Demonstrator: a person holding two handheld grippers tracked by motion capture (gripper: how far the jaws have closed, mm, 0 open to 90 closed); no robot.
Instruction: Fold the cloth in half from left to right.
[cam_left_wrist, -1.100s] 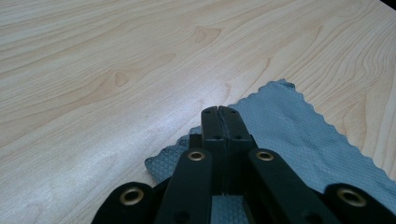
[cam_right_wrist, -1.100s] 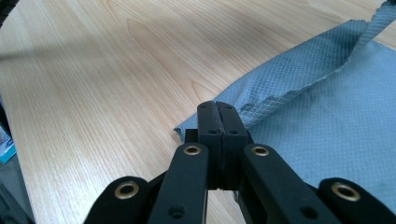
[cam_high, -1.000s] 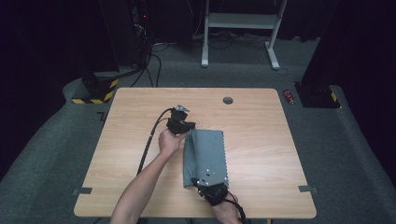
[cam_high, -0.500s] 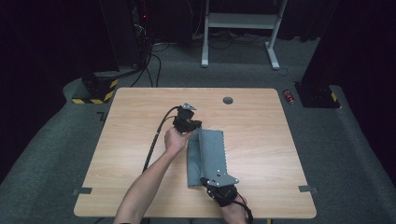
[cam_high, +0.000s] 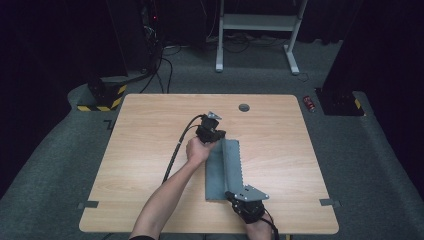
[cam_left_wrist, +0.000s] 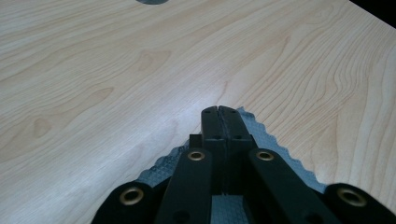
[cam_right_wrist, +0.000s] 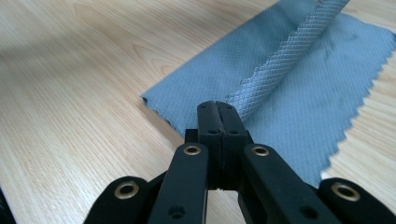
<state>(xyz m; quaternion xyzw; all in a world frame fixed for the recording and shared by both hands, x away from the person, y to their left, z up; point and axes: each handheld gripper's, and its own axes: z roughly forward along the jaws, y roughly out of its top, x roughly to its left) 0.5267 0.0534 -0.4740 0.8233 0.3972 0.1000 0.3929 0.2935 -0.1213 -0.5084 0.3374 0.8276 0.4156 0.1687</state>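
My left gripper (cam_high: 216, 137) is clamped tight on the far edge of the grey cloth (cam_high: 220, 172); my right gripper (cam_right_wrist: 218, 108) pinches the near edge, a lifted fold running ahead from its closed jaws, the rest lying flat on the wooden table (cam_high: 150, 130) between both tools

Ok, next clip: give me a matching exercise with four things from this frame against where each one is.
Things:
1. grey pinked-edge cloth
2. left gripper
3. right gripper
4. round dark grommet

Places:
A. pinching the cloth's near edge
B. far side of the wooden table
C. table middle, partly folded over
D. pinching the cloth's far edge

Pairs: 1-C, 2-D, 3-A, 4-B
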